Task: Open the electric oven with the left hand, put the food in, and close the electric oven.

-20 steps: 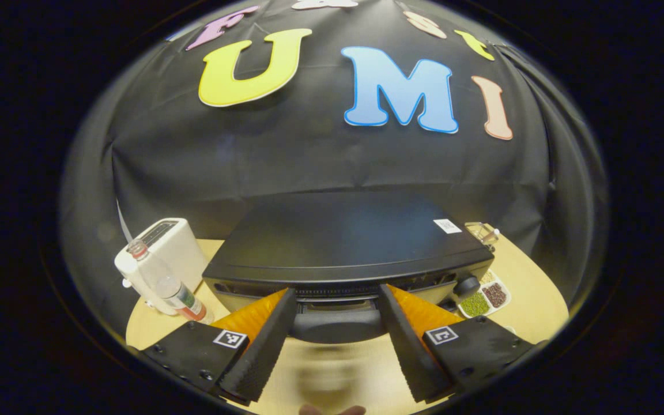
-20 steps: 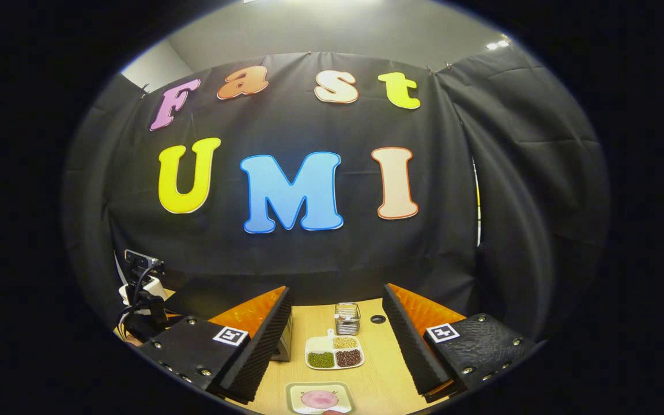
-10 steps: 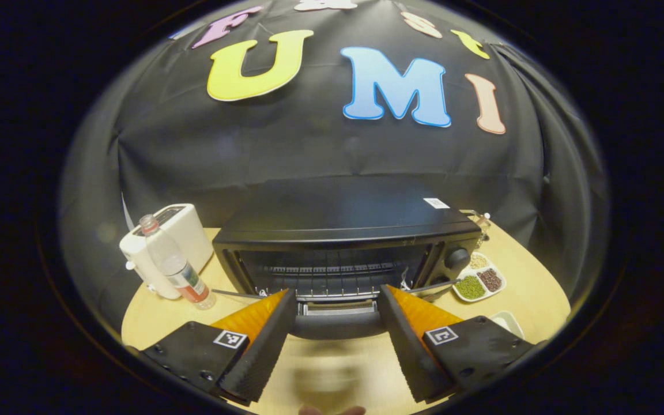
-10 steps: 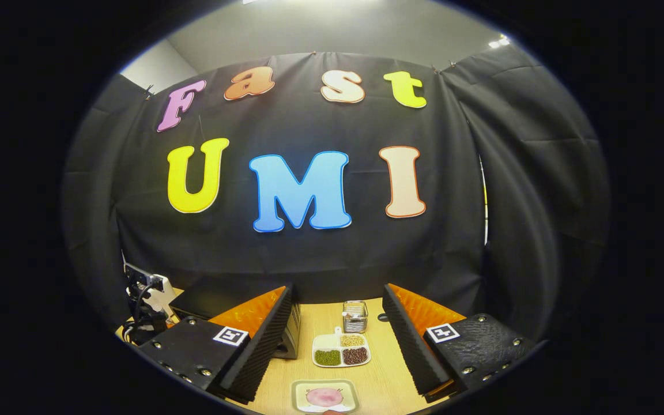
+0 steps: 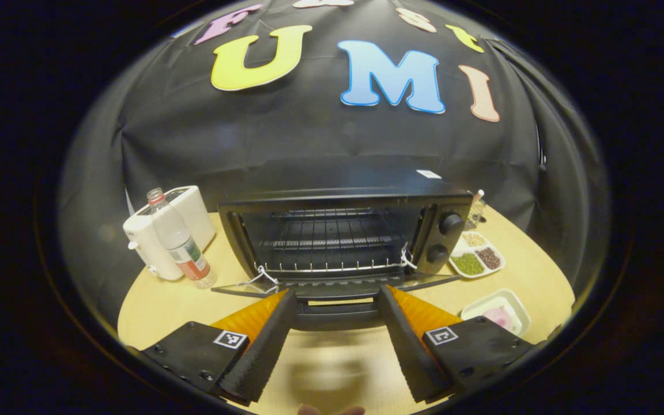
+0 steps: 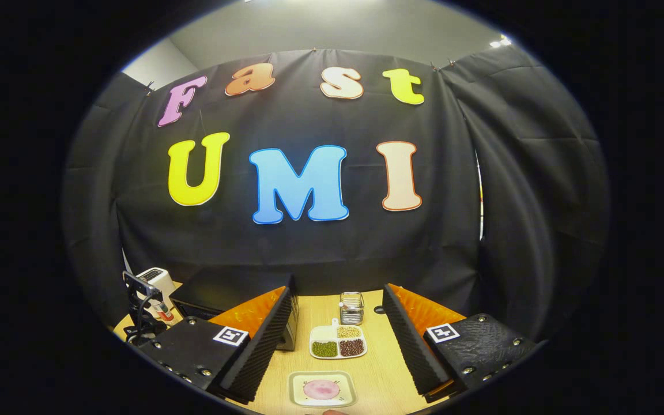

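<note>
In the left gripper view the electric oven stands on the tabletop with its door swung down flat, baring the wire rack inside. The left gripper has its fingers set wide on either side of the door handle; whether they touch it I cannot tell, since the handle sits between them with gaps showing. Two knobs run down the oven's right panel, and a small white label lies on its top, too small to read. A white toaster and a plastic bottle stand left of the oven; a divided dish of beans lies to its right.

The food, a pink slice on a small white plate, rests on the tabletop between the right gripper fingers, which are spread wide and hold nothing. The square markers on both grippers carry no readable writing.
</note>
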The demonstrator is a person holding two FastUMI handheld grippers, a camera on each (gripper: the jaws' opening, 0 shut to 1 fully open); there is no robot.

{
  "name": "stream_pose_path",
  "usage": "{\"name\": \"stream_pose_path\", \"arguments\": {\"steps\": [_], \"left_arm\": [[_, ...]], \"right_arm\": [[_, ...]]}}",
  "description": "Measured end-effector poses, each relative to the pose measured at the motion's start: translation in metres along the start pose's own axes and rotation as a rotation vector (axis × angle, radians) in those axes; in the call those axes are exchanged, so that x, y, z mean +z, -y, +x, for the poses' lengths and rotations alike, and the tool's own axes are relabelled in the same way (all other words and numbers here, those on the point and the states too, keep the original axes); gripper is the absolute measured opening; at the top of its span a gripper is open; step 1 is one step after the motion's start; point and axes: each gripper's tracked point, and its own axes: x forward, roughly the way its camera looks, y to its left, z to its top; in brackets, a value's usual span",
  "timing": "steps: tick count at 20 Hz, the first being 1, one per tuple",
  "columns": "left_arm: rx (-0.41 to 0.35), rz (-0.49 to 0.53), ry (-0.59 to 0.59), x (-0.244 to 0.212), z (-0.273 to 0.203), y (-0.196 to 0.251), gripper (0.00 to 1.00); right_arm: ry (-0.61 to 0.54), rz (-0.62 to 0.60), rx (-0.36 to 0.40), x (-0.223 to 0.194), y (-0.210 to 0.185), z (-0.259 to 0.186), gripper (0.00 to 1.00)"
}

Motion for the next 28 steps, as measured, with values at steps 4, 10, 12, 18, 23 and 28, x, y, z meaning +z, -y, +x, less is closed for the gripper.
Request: {"name": "stream_pose_path", "arguments": {"steps": [4,10,12,18,23,28], "left_arm": [[-0.002,-0.013,-0.060,-0.033,-0.002,0.003,0.96],[-0.003,-0.003,-0.047,-0.031,-0.019,0.000,0.96],[0.000,0.010,0.035,0.002,-0.036,-0.001,0.96],[0.003,0.000,0.327,0.127,-0.118,-0.003,1.00],[0.059,-0.054,0.515,0.191,-0.192,-0.023,1.00],[0.127,-0.055,0.519,0.179,-0.223,-0.050,1.00]], "right_arm": [[-0.020,0.000,0.004,-0.007,0.000,-0.005,0.97],[-0.075,0.016,0.015,-0.025,0.003,-0.009,0.97],[-0.145,0.028,0.021,-0.044,0.006,-0.006,0.96],[-0.451,0.084,0.092,-0.126,0.020,0.011,0.97],[-0.687,0.255,0.102,-0.198,0.036,0.033,0.97],[-0.916,0.356,0.156,-0.264,0.038,0.037,0.96]]}}
